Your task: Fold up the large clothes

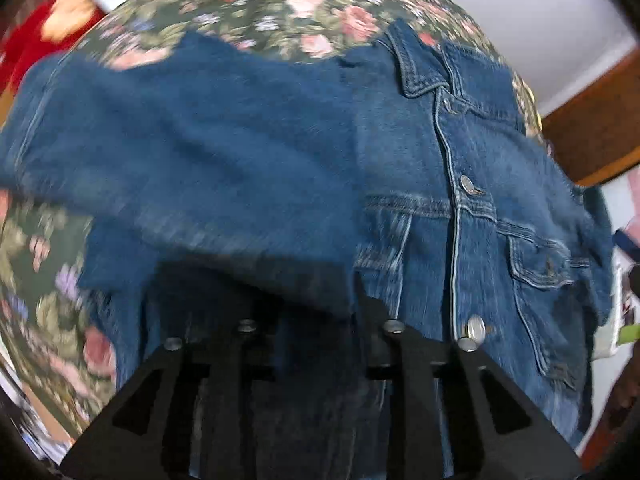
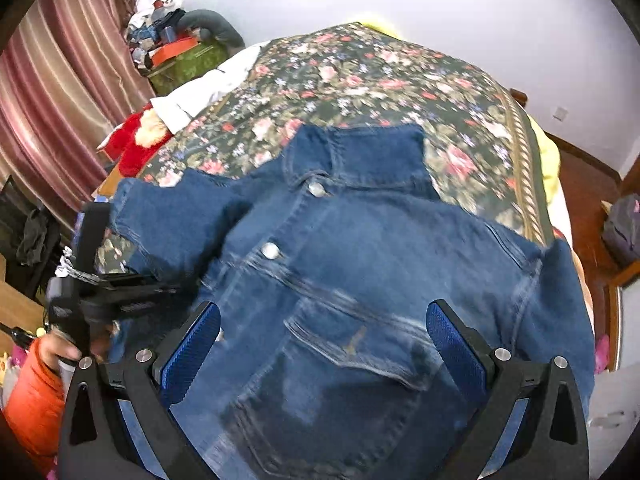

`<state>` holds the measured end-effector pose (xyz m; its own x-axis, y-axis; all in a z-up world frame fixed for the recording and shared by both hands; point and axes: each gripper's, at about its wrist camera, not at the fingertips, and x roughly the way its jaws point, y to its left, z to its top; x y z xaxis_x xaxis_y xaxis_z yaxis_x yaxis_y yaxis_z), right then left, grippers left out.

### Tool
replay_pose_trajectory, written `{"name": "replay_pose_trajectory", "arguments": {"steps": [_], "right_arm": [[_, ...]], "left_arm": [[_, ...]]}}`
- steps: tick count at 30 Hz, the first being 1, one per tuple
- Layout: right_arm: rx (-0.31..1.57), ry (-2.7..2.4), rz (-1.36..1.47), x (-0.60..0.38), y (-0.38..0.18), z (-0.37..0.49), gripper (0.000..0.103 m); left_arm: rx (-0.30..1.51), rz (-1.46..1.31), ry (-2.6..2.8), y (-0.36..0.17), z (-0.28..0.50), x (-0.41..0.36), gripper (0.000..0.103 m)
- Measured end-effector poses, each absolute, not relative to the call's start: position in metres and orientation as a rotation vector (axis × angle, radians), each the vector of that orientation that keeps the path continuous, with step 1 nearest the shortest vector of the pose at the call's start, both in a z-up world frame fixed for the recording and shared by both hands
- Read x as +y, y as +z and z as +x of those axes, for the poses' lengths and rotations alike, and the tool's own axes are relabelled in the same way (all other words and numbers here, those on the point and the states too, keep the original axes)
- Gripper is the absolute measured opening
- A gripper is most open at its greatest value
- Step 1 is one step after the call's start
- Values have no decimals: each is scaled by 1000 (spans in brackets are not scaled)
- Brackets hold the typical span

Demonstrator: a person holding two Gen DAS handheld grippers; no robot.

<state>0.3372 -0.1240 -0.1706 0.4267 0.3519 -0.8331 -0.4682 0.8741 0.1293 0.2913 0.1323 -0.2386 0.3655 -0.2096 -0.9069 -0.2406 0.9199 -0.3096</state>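
Fingers above jacket, floral bedspread

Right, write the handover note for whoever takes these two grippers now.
Right gripper: open, blue pads wide apart above the denim jacket's chest pocket, holding nothing.
Left gripper: beside the folded sleeve; in the left wrist view its fingertips are hidden by denim, so a grip cannot be confirmed.
Denim jacket: front up and buttoned on the floral bedspread, collar towards the far end of the bed.
Done: one sleeve lies folded across the chest.
Left: the other sleeve, not clearly in view, then fold the body. Both views are blurred; check the sleeve lies flat first.
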Motion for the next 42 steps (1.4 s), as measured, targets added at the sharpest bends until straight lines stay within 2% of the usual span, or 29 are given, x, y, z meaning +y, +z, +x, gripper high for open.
{"name": "replay_pose_trajectory", "arguments": {"steps": [1,3,6,10,14,16,19,21,23,29,33,36,39,42], "right_arm": [[1006,508,-130,-128,-172,335,102],[1001,502,-122,-133,-176,333,102],[1001,497,-93,-139,-179,332,102],[995,492,-64,-141,-177,331,102],[965,473,-64,-143,-170,325,102],[953,465,-61,-146,-167,321,102],[950,447,-56,-153,-164,317,102],[947,428,-59,-159,-164,314,102],[949,412,-58,-165,-164,313,102],[934,358,-9,-195,-160,312,102],[916,345,60,-214,-155,314,103],[892,344,97,-228,-151,310,102],[869,338,109,-239,-147,304,102],[858,323,128,-254,-145,297,102]], "left_arm": [[1189,-455,23,-234,285,140,46],[1122,-520,45,-218,266,159,64],[1032,-562,103,-198,246,188,71],[967,-633,246,-192,238,242,73],[966,-745,309,-216,248,284,72],[972,-771,335,-228,254,293,69],[954,-748,368,-235,265,299,55],[942,-682,423,-233,275,302,34],[944,-599,456,-226,286,297,23],[822,-381,369,-159,305,254,19],[696,-267,205,-91,311,189,19],[650,-173,96,-60,316,138,19],[643,-95,-56,-47,324,71,19],[705,-50,-179,-60,337,14,19]]}}
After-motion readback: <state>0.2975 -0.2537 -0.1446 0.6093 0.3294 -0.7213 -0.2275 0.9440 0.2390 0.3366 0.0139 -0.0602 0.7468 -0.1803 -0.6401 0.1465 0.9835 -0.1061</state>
